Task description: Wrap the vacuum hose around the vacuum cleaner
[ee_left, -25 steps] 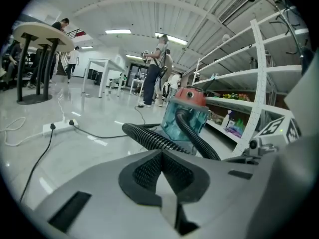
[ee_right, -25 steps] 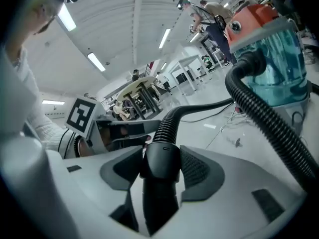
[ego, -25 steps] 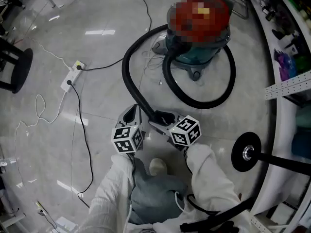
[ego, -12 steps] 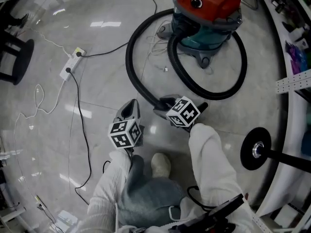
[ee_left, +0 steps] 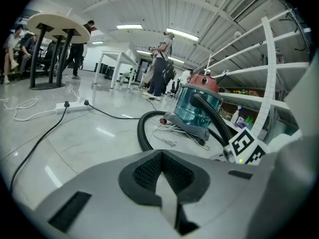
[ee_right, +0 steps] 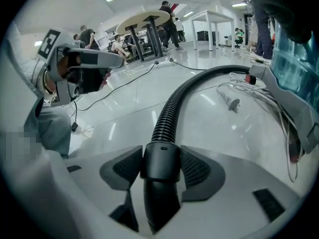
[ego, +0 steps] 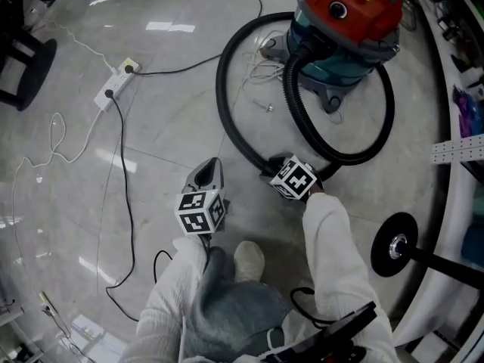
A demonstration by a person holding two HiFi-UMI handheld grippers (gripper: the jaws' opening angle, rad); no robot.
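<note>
Plainly, with our right gripper (ee_right: 160,172) clamped on the rigid cuff (ee_right: 159,156) of the vacuum hose (ego: 221,97) and our left gripper (ee_left: 162,176) shut on nothing at its 8 o'clock, the step was to carry that cuff around the vacuum cleaner (ego: 346,21). The cleaner stood at our 1 o'clock, and the hose lay in wide loops on the floor (ego: 151,89) at its 6 and 9 o'clock sides. We judged it best to grip the cuff squarely, lead it close round the drum so the slack drew in without kinking, and lift it clear of the loose white cord (ego: 261,68) by the base.
</note>
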